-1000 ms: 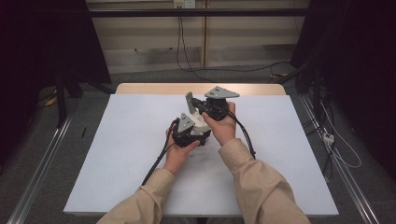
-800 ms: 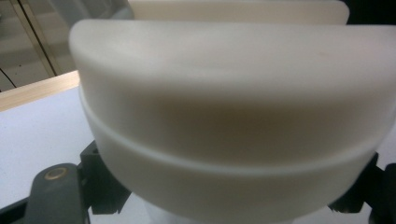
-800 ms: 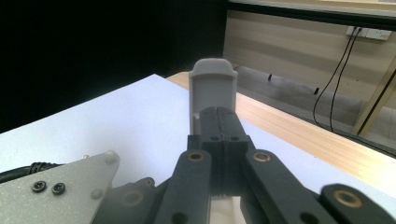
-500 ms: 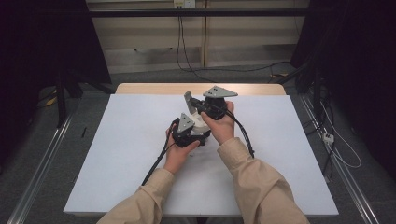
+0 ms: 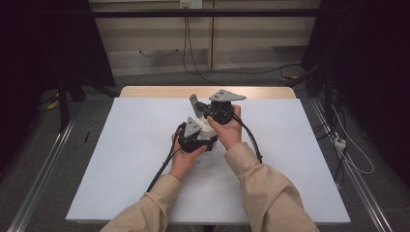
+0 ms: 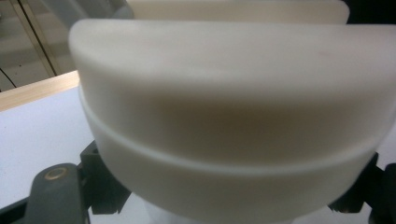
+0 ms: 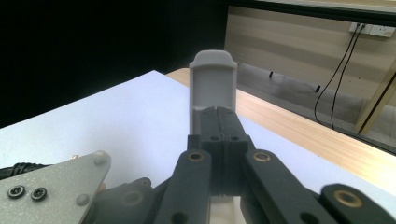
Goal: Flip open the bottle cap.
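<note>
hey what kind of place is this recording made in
Probably a lab or data-recording rig, not a home: a white-topped table stands between metal floor rails, dark curtains flank it, and loose cables hang from a wall socket.

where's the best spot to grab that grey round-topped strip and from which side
By its straight lower end, coming in along its length, as the right tongs do now: the grey strip is narrow and flat-sided there, leaving its rounded top free.
</note>
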A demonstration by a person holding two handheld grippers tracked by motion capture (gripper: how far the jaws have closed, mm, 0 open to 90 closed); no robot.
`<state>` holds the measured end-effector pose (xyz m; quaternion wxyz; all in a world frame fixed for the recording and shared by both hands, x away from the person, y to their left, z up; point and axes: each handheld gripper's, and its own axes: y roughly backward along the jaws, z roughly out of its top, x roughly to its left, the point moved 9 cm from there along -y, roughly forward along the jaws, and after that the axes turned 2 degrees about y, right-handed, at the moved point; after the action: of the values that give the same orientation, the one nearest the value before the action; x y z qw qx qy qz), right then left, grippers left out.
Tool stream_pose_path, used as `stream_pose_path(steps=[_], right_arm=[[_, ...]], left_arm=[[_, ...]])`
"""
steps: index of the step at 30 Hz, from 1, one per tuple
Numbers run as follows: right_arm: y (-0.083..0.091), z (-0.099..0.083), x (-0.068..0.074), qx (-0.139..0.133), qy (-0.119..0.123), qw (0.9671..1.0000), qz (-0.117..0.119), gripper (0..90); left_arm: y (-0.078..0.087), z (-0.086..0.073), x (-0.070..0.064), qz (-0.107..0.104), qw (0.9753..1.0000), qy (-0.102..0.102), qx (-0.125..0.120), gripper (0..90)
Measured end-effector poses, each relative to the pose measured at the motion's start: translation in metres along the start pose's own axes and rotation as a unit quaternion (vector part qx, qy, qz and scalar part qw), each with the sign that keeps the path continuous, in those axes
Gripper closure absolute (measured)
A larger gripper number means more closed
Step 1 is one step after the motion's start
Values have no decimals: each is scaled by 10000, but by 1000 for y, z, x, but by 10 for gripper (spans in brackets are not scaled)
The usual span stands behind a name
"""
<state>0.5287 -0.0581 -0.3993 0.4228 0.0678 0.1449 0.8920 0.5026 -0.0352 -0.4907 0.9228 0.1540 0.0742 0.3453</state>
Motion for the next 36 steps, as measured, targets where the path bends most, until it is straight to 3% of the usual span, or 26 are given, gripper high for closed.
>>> stream_pose_path(steps=[36], right_arm=[[-6,-3,-1,48,44,10000,-10,900]], left_arm=[[0,0,0,-1,10000,0,9,188]])
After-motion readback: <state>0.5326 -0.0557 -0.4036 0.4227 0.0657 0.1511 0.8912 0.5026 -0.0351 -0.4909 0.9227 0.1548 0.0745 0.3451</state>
